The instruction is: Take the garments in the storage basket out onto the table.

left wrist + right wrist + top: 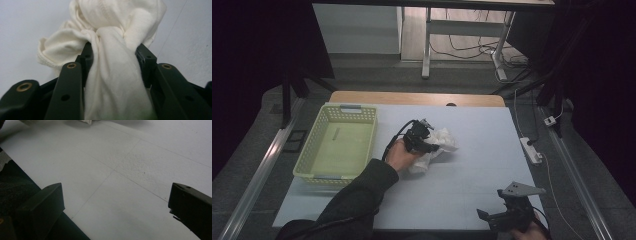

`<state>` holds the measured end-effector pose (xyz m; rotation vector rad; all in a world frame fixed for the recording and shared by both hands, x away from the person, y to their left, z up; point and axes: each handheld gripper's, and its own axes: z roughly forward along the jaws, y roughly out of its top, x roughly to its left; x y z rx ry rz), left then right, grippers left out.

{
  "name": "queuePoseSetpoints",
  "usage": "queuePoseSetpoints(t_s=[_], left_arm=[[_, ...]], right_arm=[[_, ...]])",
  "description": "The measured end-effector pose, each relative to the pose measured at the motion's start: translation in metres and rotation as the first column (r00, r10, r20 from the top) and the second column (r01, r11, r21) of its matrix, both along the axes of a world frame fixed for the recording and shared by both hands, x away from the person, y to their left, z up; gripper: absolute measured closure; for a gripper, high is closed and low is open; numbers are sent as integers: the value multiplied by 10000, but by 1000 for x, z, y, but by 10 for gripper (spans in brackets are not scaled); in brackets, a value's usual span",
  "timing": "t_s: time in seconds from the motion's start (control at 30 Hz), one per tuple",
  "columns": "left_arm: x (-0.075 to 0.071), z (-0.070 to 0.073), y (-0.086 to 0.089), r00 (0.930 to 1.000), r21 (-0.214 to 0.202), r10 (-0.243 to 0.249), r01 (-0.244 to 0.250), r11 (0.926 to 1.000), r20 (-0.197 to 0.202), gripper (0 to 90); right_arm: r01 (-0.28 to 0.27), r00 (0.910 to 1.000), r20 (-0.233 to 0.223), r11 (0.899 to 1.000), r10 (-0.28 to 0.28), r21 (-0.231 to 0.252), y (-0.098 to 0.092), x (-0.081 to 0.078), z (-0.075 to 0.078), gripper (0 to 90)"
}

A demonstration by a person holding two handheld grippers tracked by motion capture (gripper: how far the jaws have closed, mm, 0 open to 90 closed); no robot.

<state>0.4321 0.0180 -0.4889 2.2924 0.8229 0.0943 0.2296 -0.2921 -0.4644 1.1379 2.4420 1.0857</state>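
White cloth (pixel 112 75) pinched between left tongs (pixel 113 56); right tongs (pixel 115 202) wide, empty.

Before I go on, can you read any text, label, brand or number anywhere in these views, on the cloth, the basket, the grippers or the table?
None: no readable text in any view.
White cloth: plain fabric with a stitched hem, no tag or print showing.
Yellow-green basket: pale patch on its floor, too small and blurred to tell if it is a label.
Left gripper and right gripper: black parts, no markings legible.
Table: faint lines, no writing.
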Motion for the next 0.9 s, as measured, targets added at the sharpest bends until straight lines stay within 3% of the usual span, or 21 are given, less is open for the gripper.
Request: queuePoseSetpoints(t_s=[0.2,0.37,0.53,0.7,0.9], left_arm=[[-1,-18,-5,9992,321,-397,397,9987,-15,561],[-1,-25,-5,9990,216,-451,452,9987,-36,527],[-2,-29,-4,9988,133,-492,492,9987,21,458],[-3,-30,-5,9963,111,-853,853,9963,43,359],[-2,-27,-5,9943,28,-1026,1027,9947,-306,244]], right_arm=[[-19,10000,18,10000,19,-60,0,0,0,31],[-16,10000,25,9999,16,-102,1,-1,0,37],[-13,10000,24,9999,13,-115,1,-1,0,37],[-5,10000,23,9999,5,-130,1,-1,0,37],[-31,10000,9,9999,31,-137,1,-1,0,38]])
